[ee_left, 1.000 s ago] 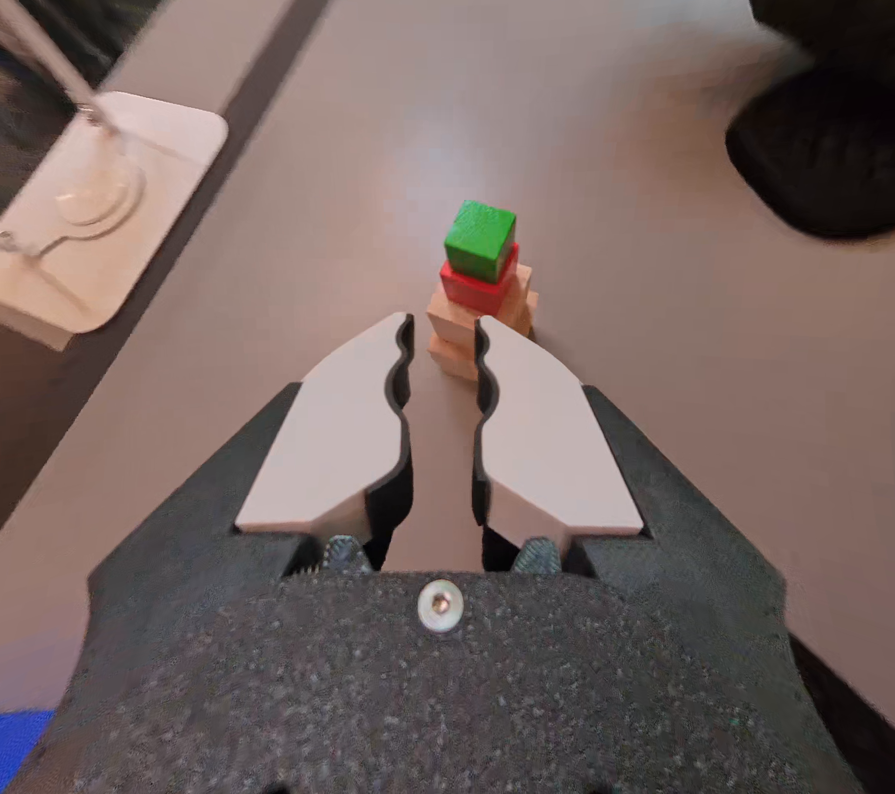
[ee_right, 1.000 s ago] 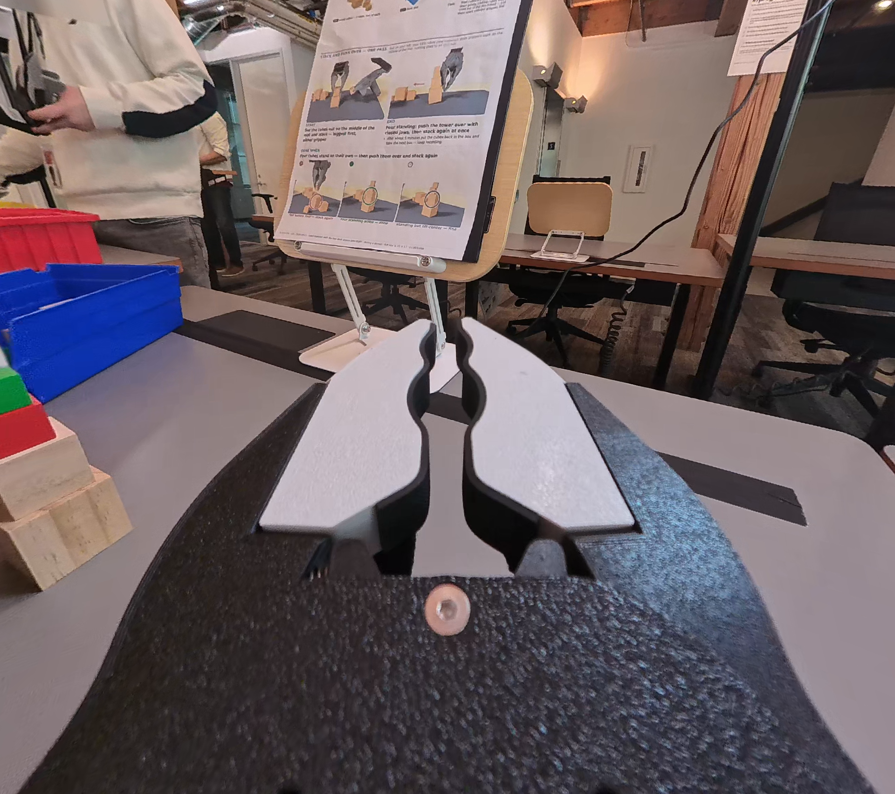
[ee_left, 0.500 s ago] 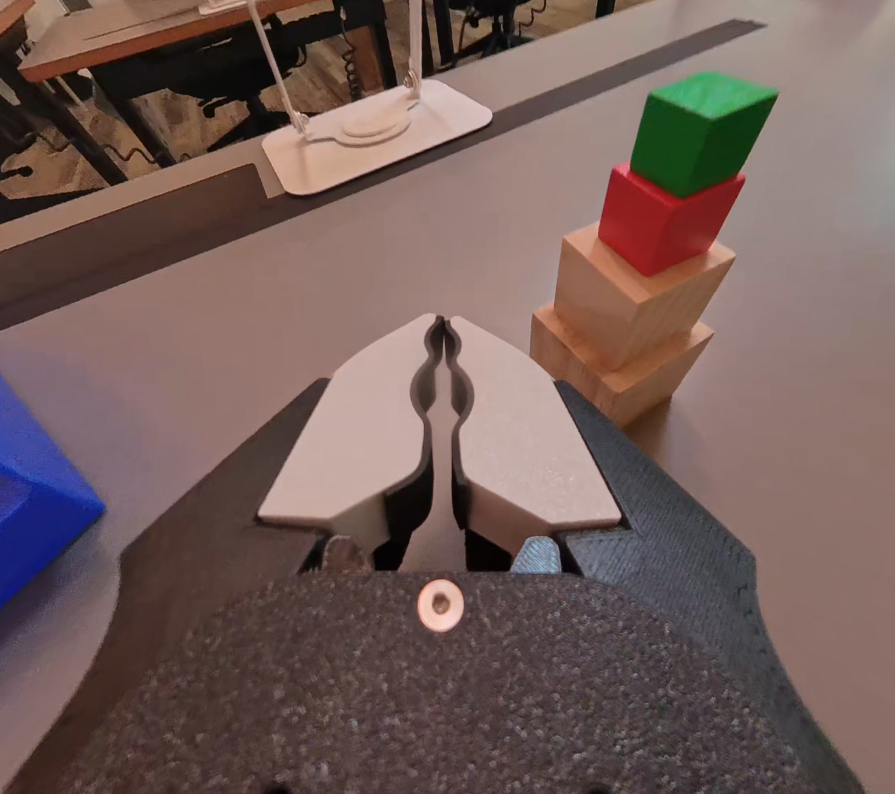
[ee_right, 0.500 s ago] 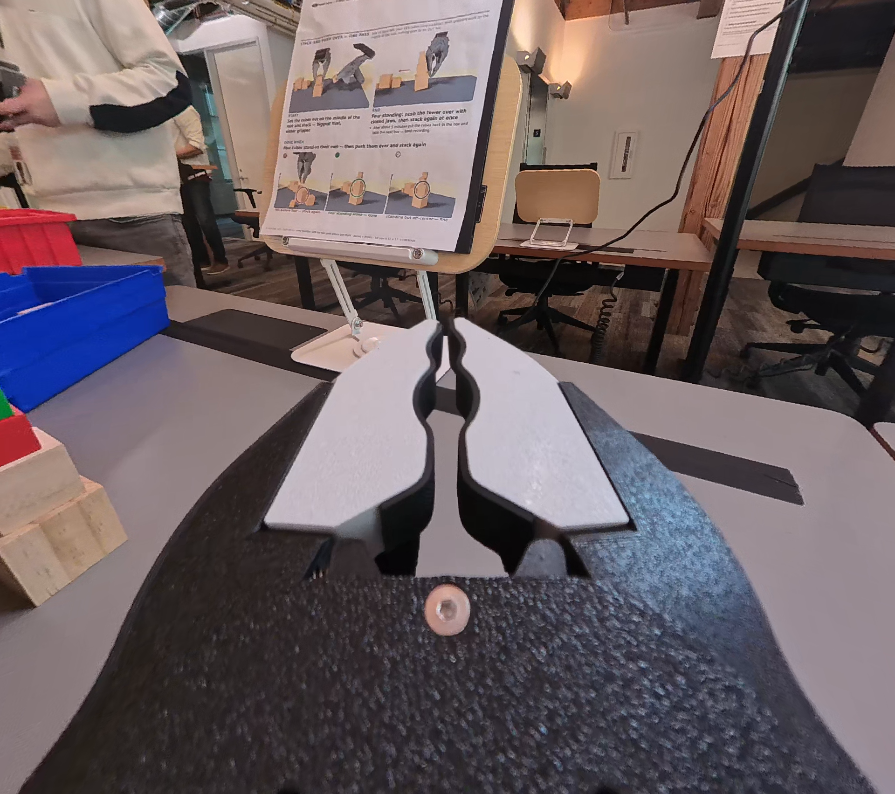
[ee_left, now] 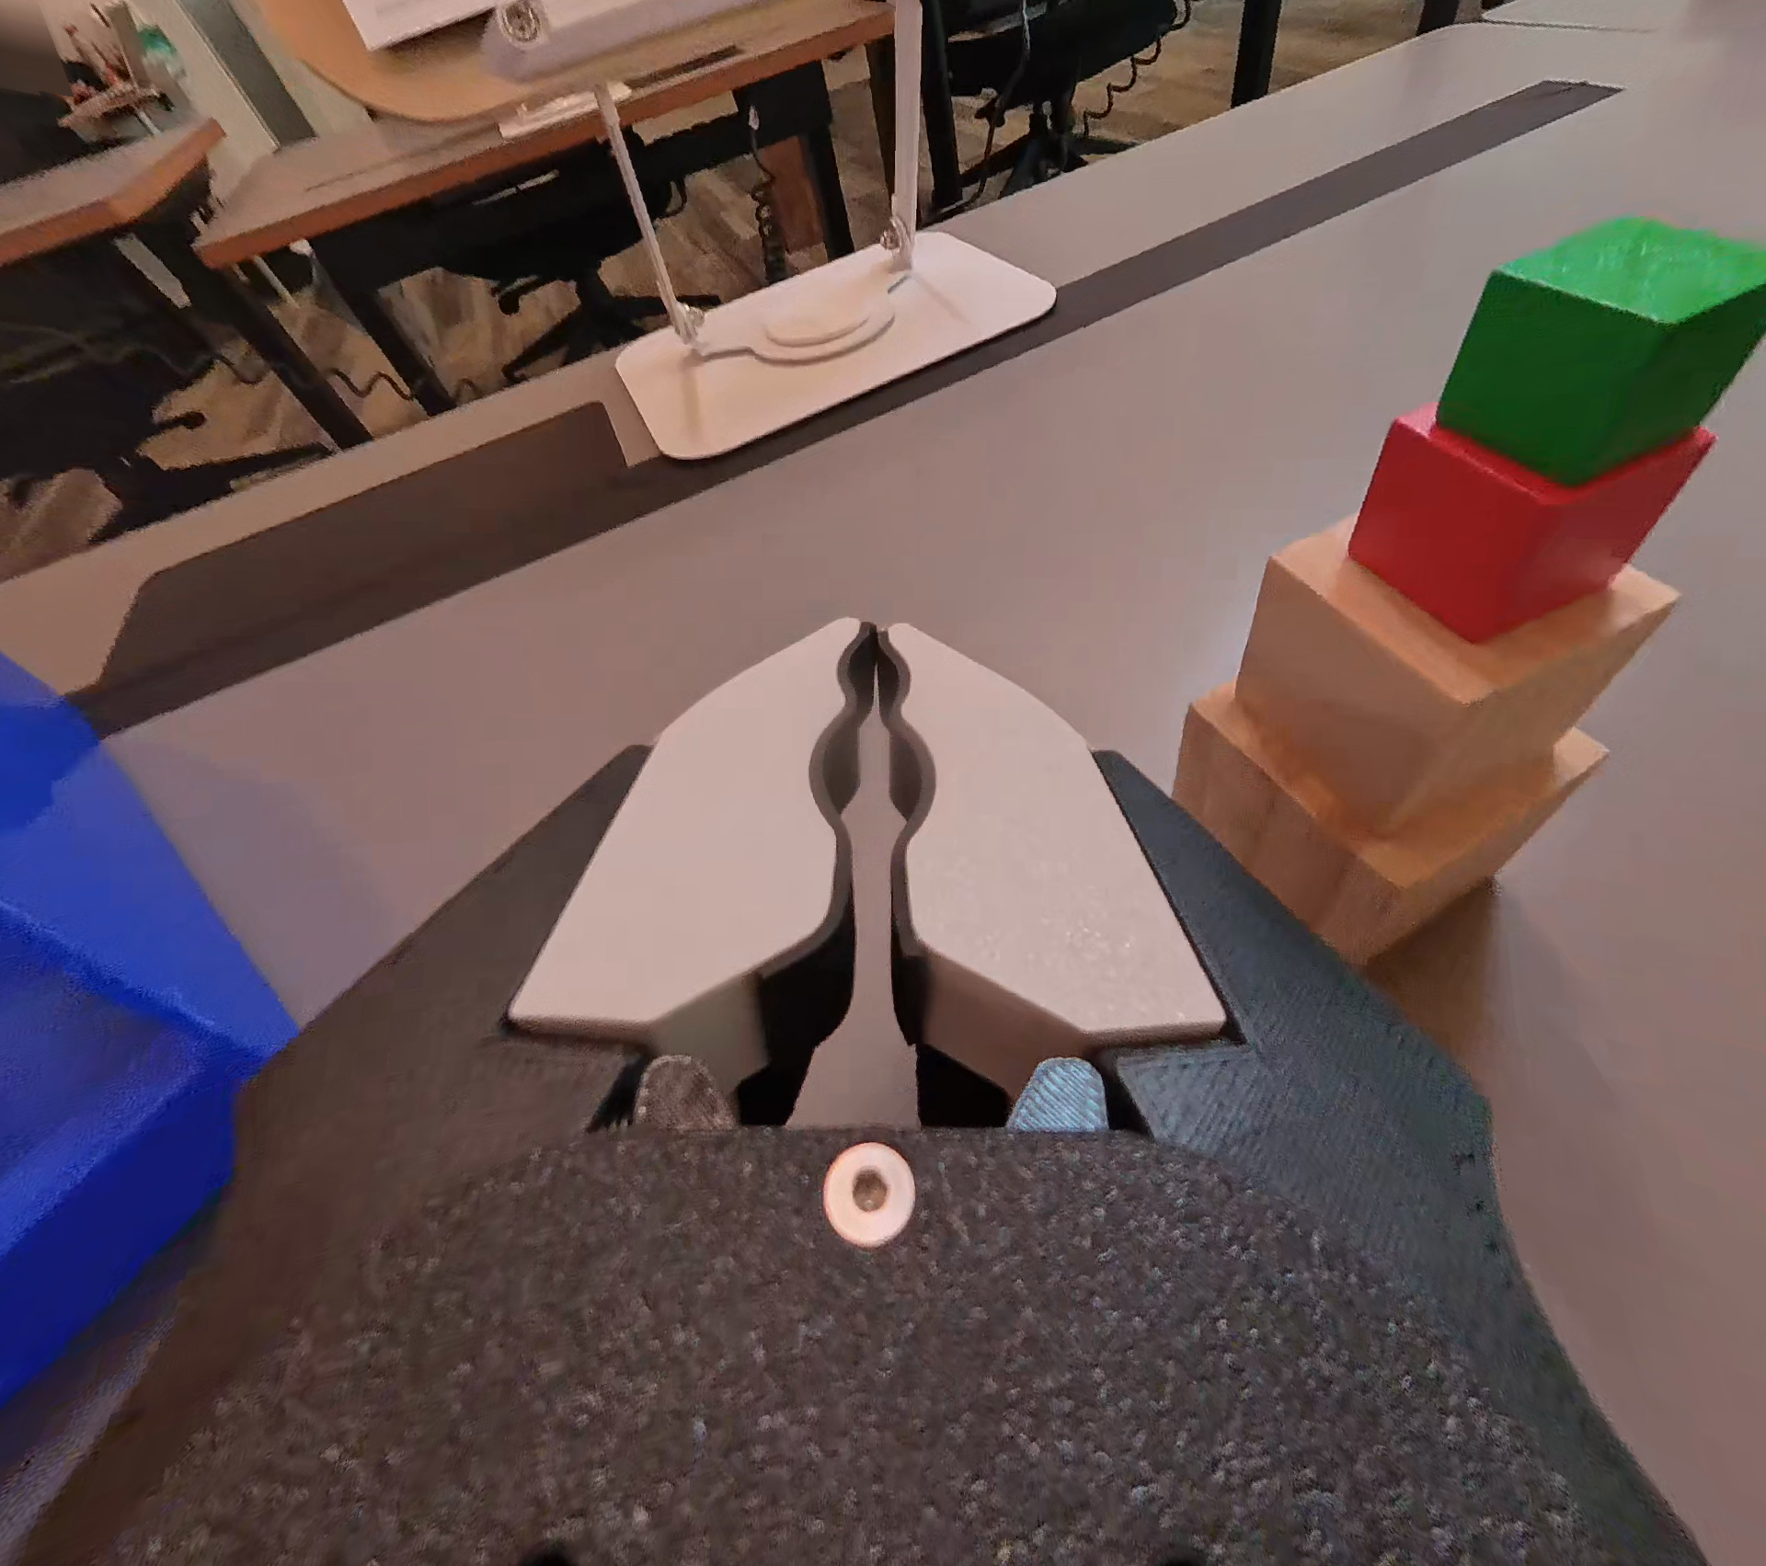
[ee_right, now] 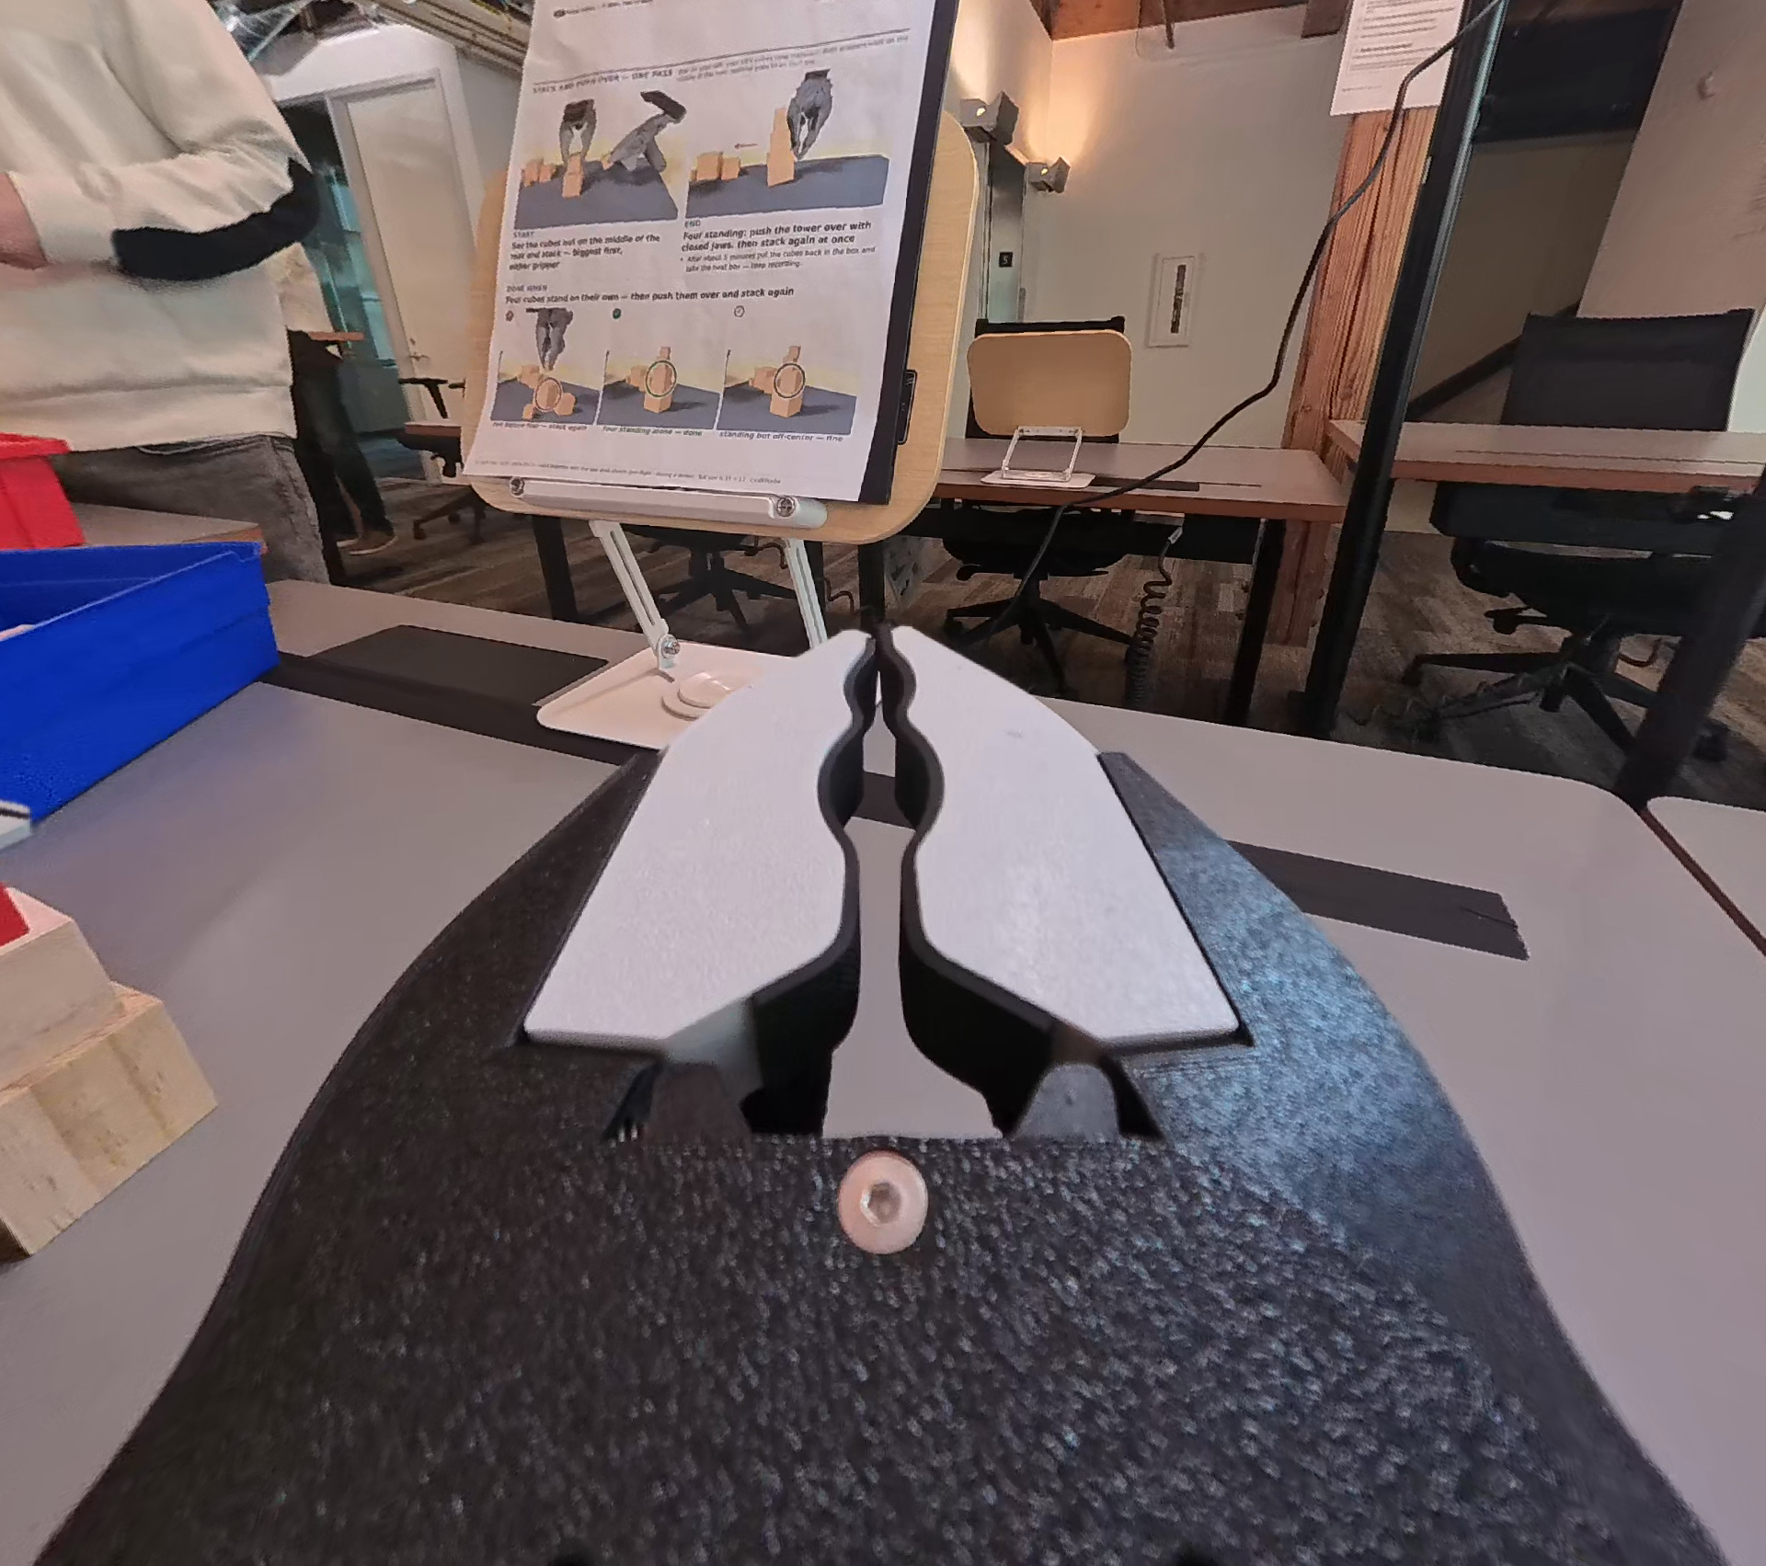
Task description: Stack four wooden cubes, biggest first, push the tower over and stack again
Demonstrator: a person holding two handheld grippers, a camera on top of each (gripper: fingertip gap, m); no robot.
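I kept both claws, left gripper [ee_left: 874, 636] and right gripper [ee_right: 879, 641], pressed together and empty, flanking the stack [ee_left: 1414, 765], which stood free, stepped largest-at-bottom.

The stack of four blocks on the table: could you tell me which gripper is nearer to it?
Left. The left gripper, shut on nothing, sits right beside the block stack, which rises just to its right. The right gripper, also shut, has the stack farther off, at its left edge.
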